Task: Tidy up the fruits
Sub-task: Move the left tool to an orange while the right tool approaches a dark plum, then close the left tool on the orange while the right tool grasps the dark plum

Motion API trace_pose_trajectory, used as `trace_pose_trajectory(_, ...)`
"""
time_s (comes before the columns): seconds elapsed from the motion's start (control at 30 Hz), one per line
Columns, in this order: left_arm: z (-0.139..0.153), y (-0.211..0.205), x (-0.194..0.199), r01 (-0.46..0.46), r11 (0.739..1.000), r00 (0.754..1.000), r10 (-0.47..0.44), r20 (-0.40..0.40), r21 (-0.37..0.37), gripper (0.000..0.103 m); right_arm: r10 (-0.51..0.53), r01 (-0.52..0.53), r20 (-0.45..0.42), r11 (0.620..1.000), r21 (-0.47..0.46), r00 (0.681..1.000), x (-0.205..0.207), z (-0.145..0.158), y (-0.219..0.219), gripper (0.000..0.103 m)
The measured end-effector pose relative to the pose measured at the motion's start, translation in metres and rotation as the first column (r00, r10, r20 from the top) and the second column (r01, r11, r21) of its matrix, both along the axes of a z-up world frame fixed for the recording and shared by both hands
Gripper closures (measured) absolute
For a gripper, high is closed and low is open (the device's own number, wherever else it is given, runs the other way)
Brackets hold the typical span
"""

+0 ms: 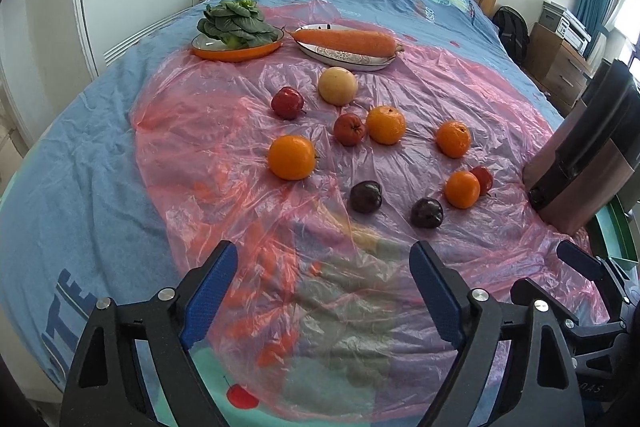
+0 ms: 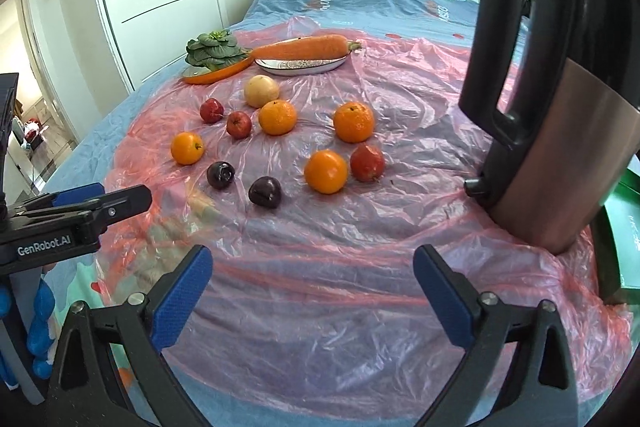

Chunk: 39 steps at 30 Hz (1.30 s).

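Both grippers' fingers [image 1: 212, 291] spread, empty; kettle [image 2: 560, 131] stands right of scattered oranges [image 2: 326, 171], plates behind.

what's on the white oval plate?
One carrot lies lengthwise across the white oval plate, its ends overhanging the rim. It hides most of the plate's centre, so anything beneath it can't be seen.
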<state>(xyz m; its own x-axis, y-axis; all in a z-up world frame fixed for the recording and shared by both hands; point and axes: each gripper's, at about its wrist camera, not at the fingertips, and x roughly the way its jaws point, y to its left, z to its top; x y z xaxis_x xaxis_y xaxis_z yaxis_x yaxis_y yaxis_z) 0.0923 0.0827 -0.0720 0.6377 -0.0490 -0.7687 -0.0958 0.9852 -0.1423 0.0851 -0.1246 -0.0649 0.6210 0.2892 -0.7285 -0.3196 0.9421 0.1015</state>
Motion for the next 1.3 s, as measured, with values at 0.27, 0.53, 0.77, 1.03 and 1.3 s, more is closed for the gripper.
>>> trace_pose_trajectory(0.27, -0.013, 0.021, 0.044, -0.018, 1.0, 1.0, 0.018, 0.005, 0.001, 0.046, 0.066, -0.063, -0.048, 0.996, 0.055, 0.997, 0.034, -0.019, 0.027, 0.0)
trace_pose_trajectory(0.53, -0.028, 0.029, 0.072, -0.031, 0.999, 1.0, 0.031, 0.0, -0.027, 0.05, 0.077, -0.07, -0.096, 0.995, 0.072, 0.992, 0.06, -0.038, 0.045, 0.027)
trace_pose_trajectory(0.77, -0.043, 0.031, 0.089, -0.048, 0.999, 0.999, 0.048, -0.013, -0.018, 0.054, 0.073, -0.063, -0.128, 0.994, 0.084, 0.989, 0.074, -0.052, 0.054, 0.049)
trace_pose_trajectory(1.03, -0.052, 0.029, 0.1, -0.038, 0.999, 0.999, 0.038, -0.015, -0.014, 0.057, 0.06, -0.048, -0.132, 0.995, 0.092, 0.989, 0.079, -0.057, 0.055, 0.054)
trace_pose_trajectory(1.3, -0.055, 0.024, 0.098, -0.001, 0.999, 1.0, 0.001, -0.011, 0.036, 0.059, 0.059, -0.048, -0.12, 0.994, 0.095, 0.991, 0.079, -0.059, 0.055, 0.055)
